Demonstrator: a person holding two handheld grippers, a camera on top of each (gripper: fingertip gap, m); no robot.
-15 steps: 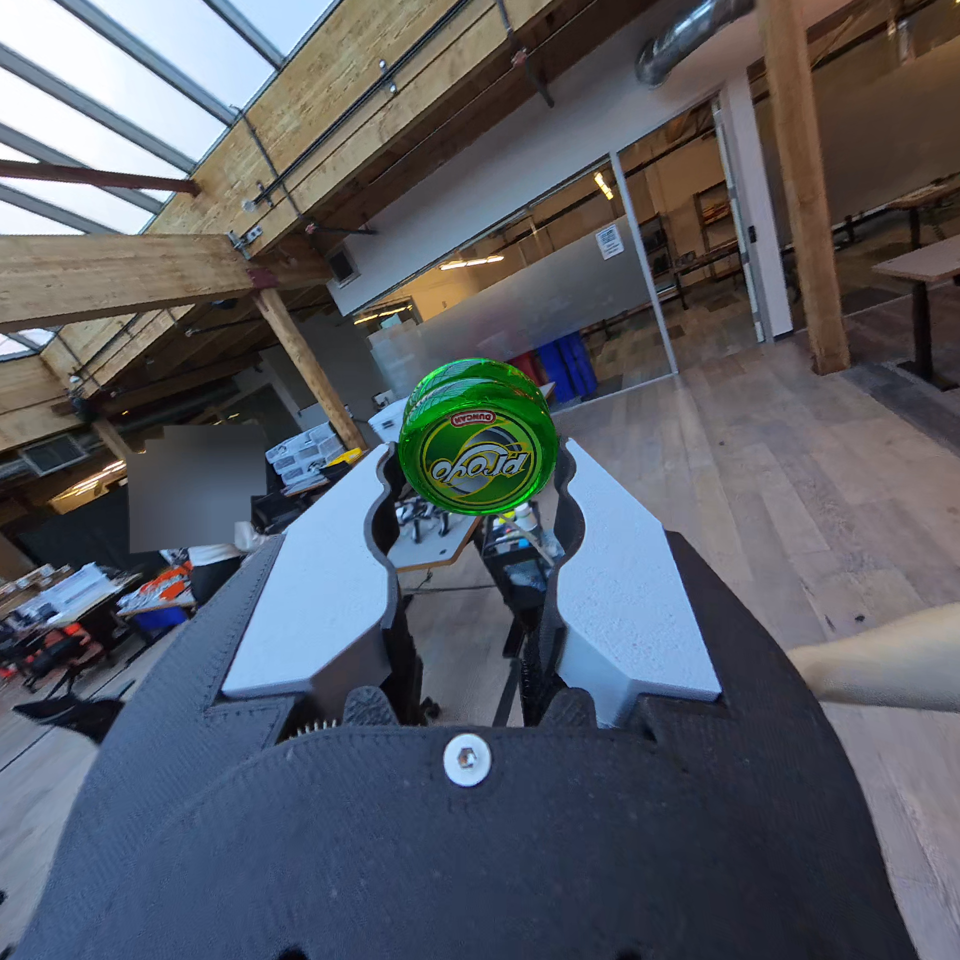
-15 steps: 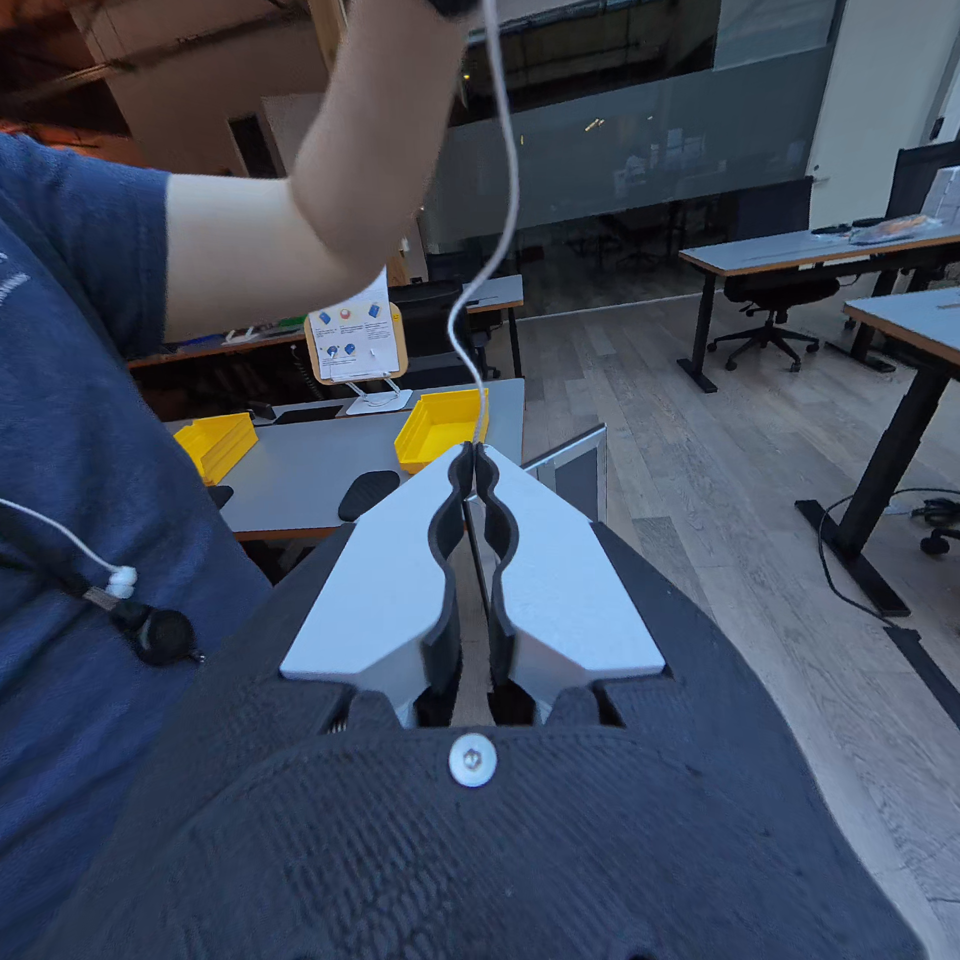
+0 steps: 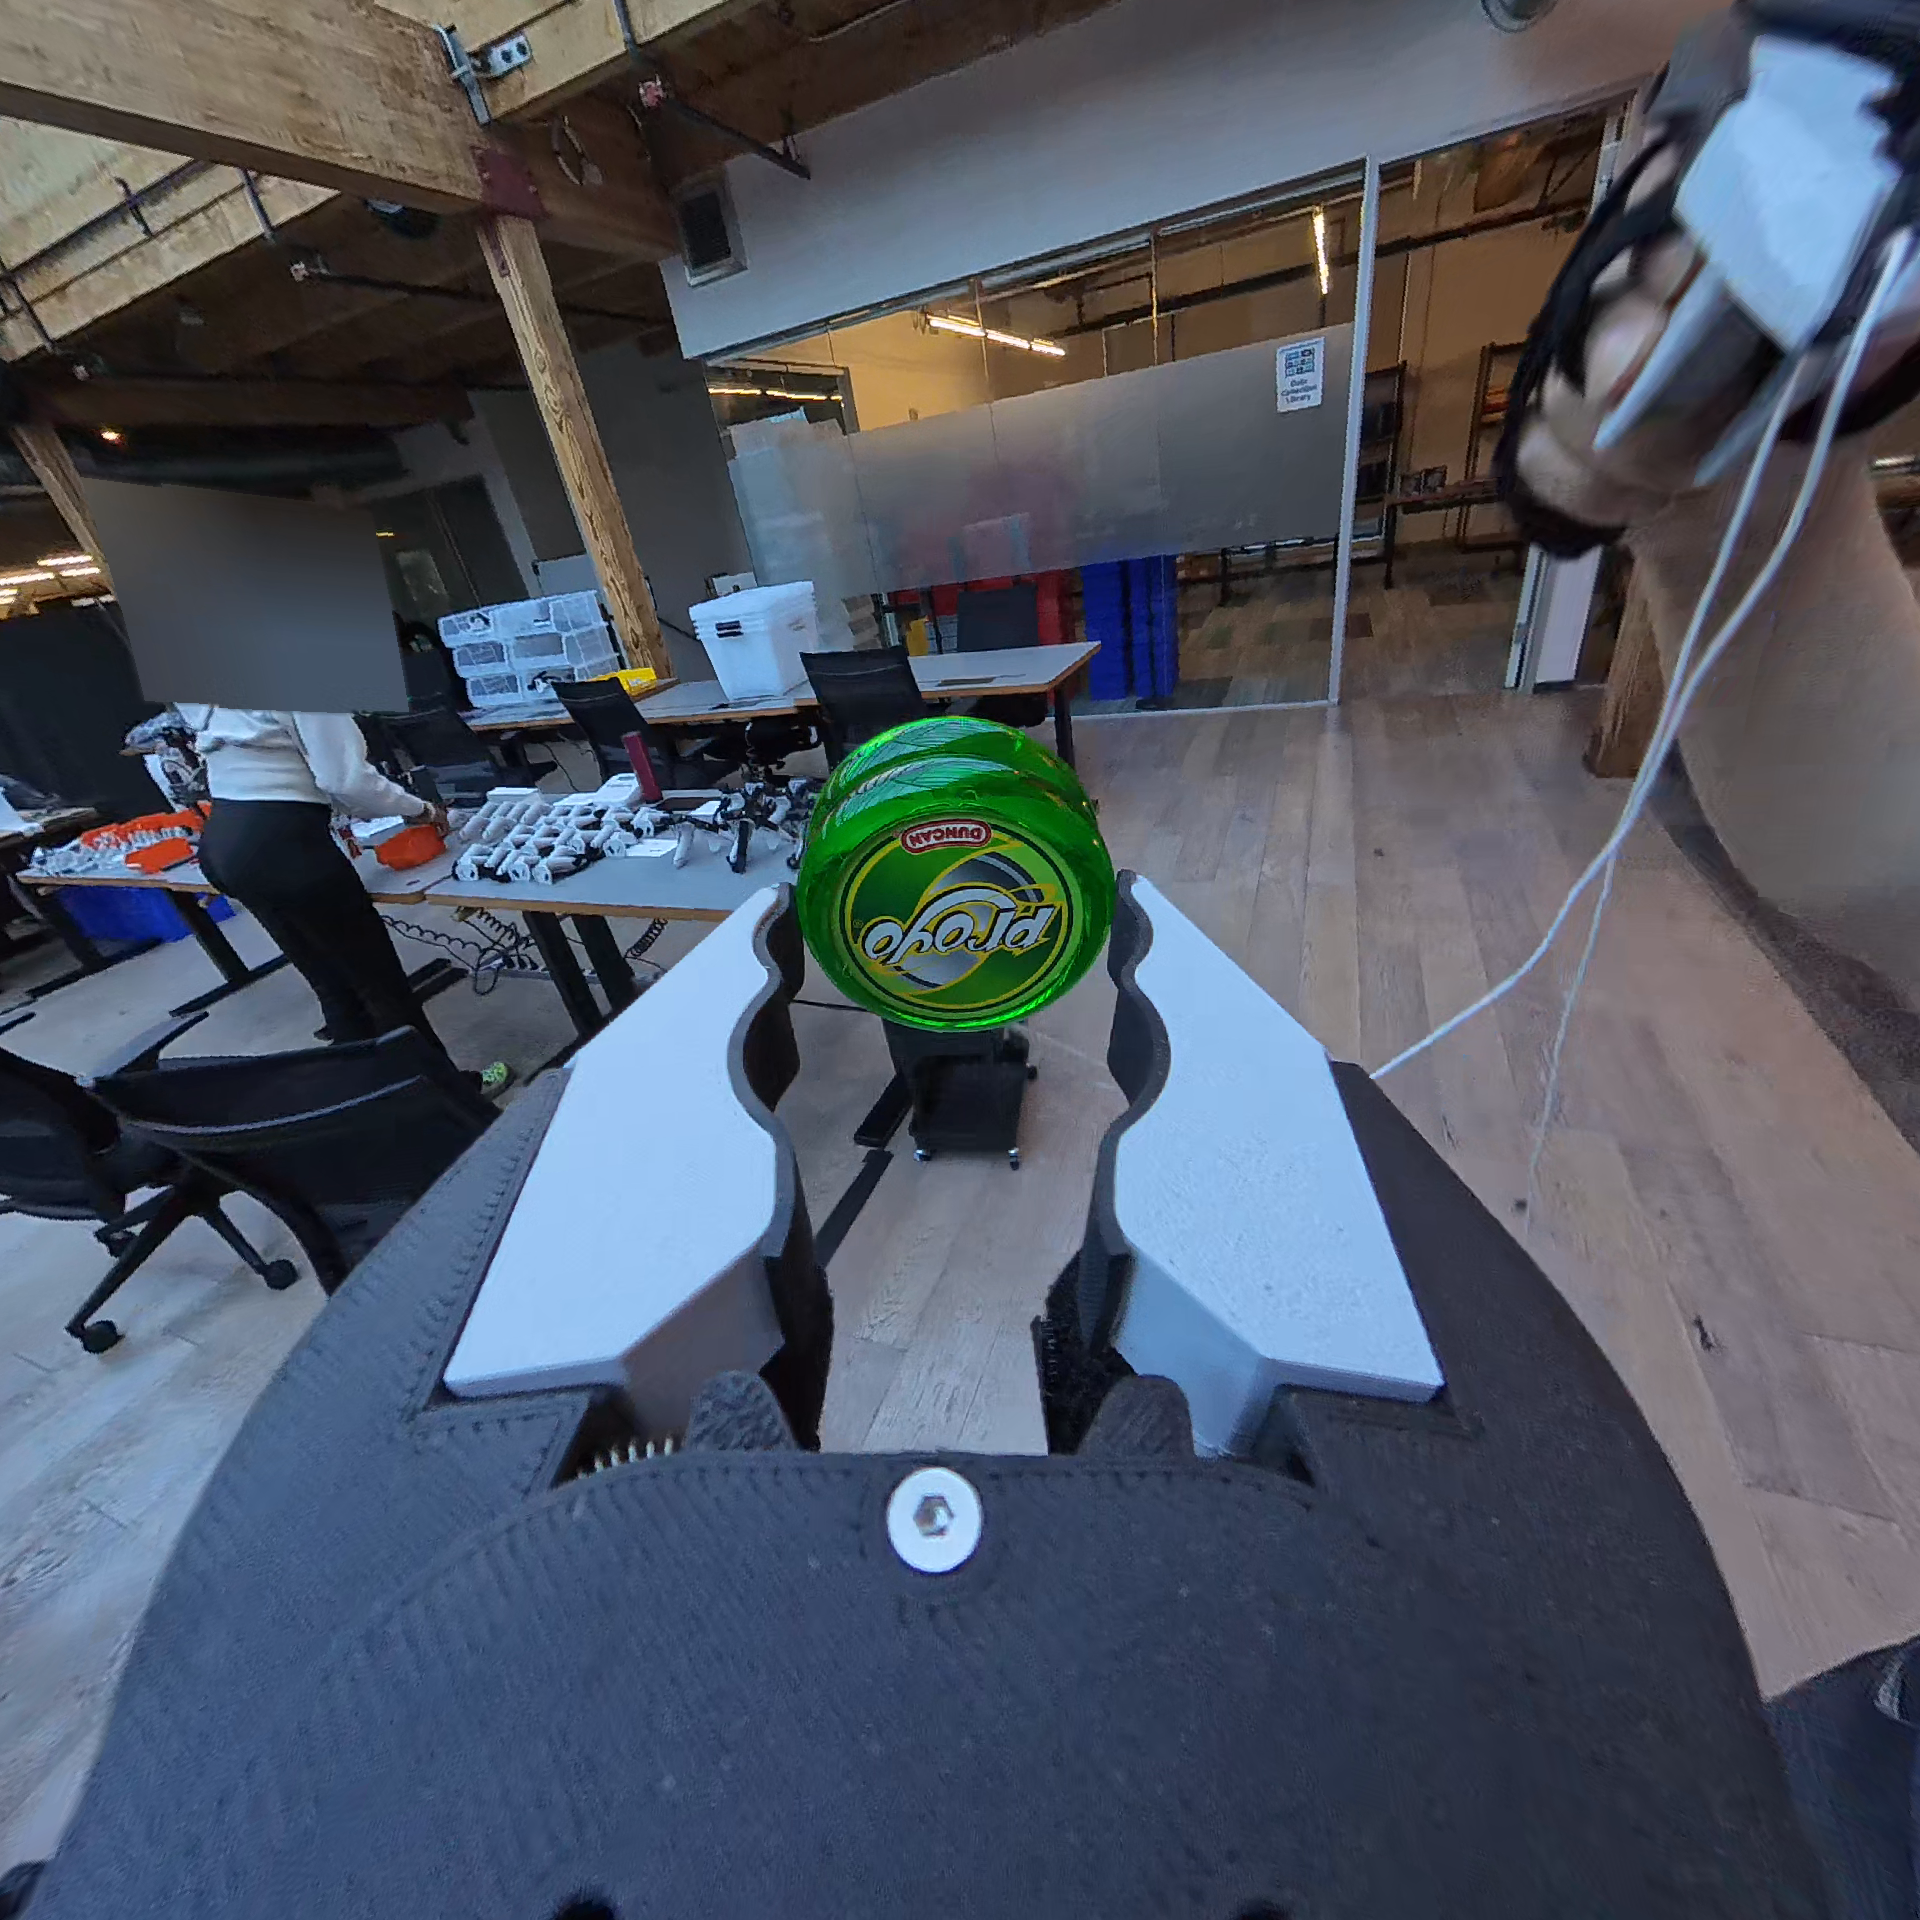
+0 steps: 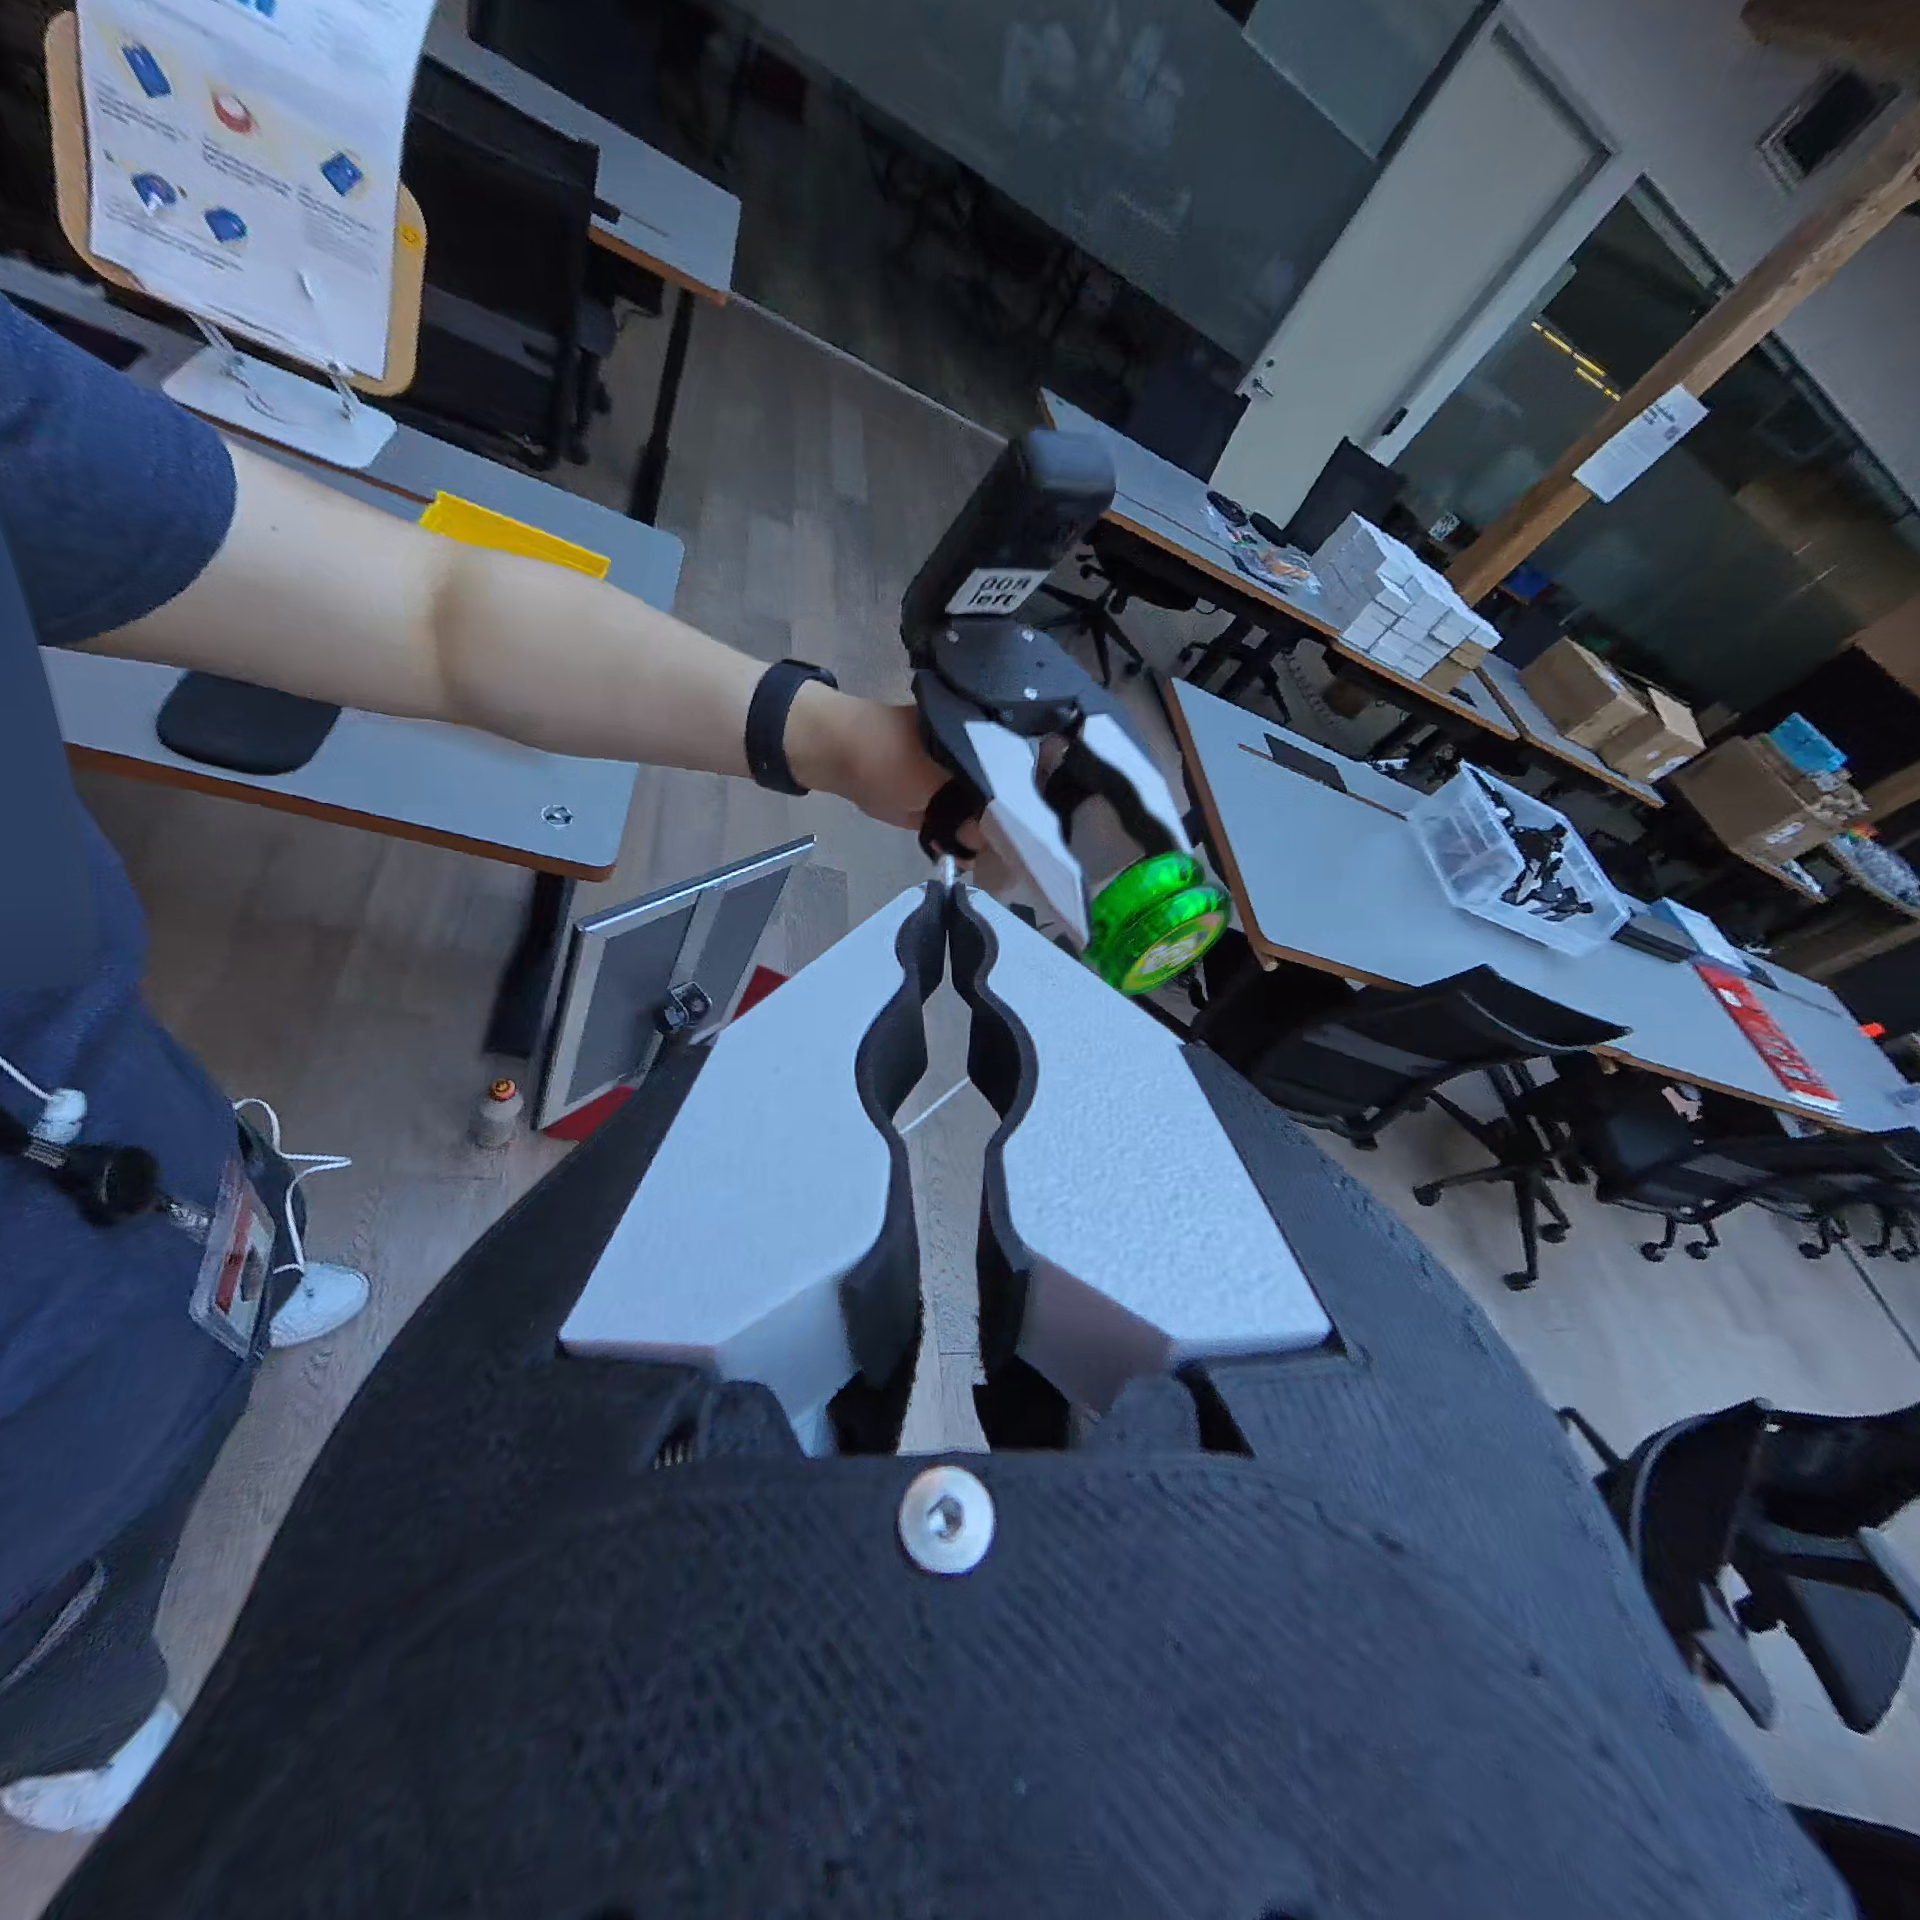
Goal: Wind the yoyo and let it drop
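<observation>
While the left hand-held gripper (image 3: 956, 914) clamps the green yoyo (image 3: 956, 878) between its two fingertips — the yoyo standing on edge, its printed face toward the camera — the white string (image 3: 1621, 831) runs loose from it up and to the right. There the right hand-held gripper (image 4: 948, 906) has its fingers pressed together on the string's end. In the right wrist view the yoyo (image 4: 1155, 920) sits just beyond and right of those closed tips, above the wooden floor (image 3: 1351, 935).

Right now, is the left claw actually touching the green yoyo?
Touching. In the left wrist view the left claw has both fingertips pressed against the sides of the green yoyo, which sits off the floor between them; no gap shows on either side.
</observation>
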